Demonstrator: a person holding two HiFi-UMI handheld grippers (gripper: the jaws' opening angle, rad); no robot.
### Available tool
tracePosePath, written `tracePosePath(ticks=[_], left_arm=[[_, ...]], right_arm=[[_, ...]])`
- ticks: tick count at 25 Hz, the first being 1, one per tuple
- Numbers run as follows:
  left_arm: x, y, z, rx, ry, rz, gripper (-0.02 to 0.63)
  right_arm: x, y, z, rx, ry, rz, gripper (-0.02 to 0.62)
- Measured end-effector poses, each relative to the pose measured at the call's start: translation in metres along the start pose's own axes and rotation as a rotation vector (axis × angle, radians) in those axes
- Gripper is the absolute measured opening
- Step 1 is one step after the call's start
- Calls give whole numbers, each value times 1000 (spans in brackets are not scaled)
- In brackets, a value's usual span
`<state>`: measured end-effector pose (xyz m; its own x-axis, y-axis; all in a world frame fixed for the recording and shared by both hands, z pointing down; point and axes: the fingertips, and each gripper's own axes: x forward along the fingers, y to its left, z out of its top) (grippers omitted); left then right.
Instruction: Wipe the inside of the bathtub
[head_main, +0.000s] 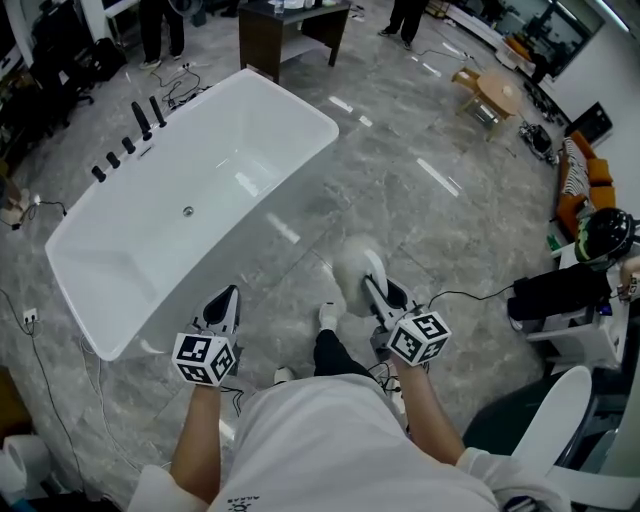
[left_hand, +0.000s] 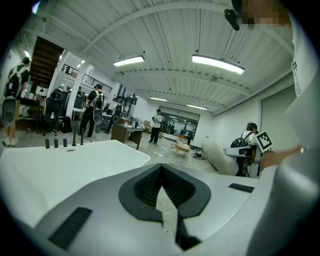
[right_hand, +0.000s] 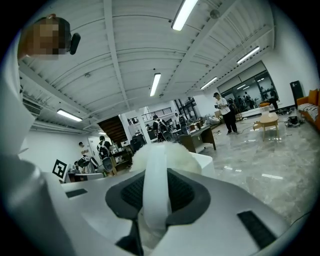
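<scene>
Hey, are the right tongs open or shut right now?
Shut on the fluffy white wiper: the right tongs clamp its handle between them.

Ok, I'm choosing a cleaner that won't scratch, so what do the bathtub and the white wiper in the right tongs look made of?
The bathtub is smooth, glossy white, likely acrylic or enamel; bright light streaks reflect off it. The wiper is a soft, fluffy white pile with a fuzzy outline, perhaps microfibre or wool. Its smooth white strap, clamped in the right tongs, looks like plastic.
</scene>
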<state>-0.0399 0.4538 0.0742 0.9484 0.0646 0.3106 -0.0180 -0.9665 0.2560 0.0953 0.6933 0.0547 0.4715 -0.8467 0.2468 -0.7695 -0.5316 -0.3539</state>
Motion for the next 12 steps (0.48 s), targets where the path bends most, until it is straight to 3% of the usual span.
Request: tracePosePath(ticks=[12], left_arm=[[153, -25, 45, 14, 25, 18, 6]], right_arm=[[73, -133, 56, 40, 25, 39, 92]])
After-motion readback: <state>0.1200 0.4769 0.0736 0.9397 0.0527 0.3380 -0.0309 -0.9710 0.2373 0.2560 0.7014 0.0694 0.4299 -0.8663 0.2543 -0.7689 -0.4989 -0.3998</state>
